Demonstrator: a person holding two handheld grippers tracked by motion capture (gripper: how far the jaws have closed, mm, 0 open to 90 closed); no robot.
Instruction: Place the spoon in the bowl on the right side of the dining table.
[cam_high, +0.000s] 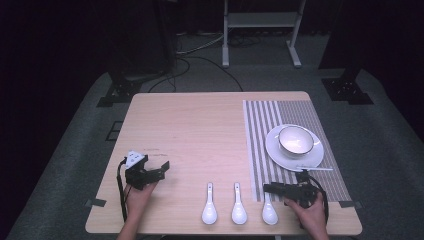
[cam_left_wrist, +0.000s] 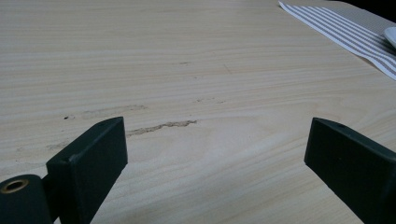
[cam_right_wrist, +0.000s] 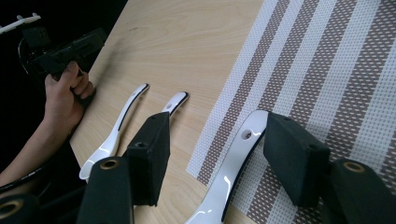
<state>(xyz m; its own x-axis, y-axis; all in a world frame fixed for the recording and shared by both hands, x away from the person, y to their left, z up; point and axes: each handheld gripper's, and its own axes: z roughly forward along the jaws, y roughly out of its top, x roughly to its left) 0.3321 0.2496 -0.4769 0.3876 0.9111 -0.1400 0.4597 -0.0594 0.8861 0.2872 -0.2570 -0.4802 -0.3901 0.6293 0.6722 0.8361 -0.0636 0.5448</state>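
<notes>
High view. Wooden bench (cam_high: 200, 130). Striped placemat (cam_high: 270, 125) on its right half, carrying a white plate (cam_high: 280, 152) with a white bowl (cam_high: 296, 140) on it. Along the near edge, three white spoons lie in a row, handles pointing to 12 o'clock: left spoon (cam_high: 209, 205), middle spoon (cam_high: 238, 205), right spoon (cam_high: 269, 209). The right spoon's handle lies on the placemat's near-left corner. Left gripper (cam_high: 155, 172) rests at 9 o'clock of the spoons, well apart from them. Right gripper (cam_high: 272, 189) lies level, pointing to 9 o'clock across the right spoon's handle.

Left gripper view. Jaws stand wide apart over bare bench, nothing between them. A strip of placemat shows at 1 o'clock.

Right gripper view. Jaws stand fairly wide, one on each side of the right spoon (cam_right_wrist: 233, 163). The handle sits between them, close to the right-hand jaw, with no grip made that I can see. The other two spoons lie at 10 o'clock, and the person's left hand (cam_right_wrist: 65, 93) at 9 o'clock.

Step in hand, as judged: taking up the right spoon, approach done, grasp pending.

Next move calls for: narrowing the jaws squarely on the slim, glossy handle, then lifting it level. A skewed pinch may let it slip or swing.
</notes>
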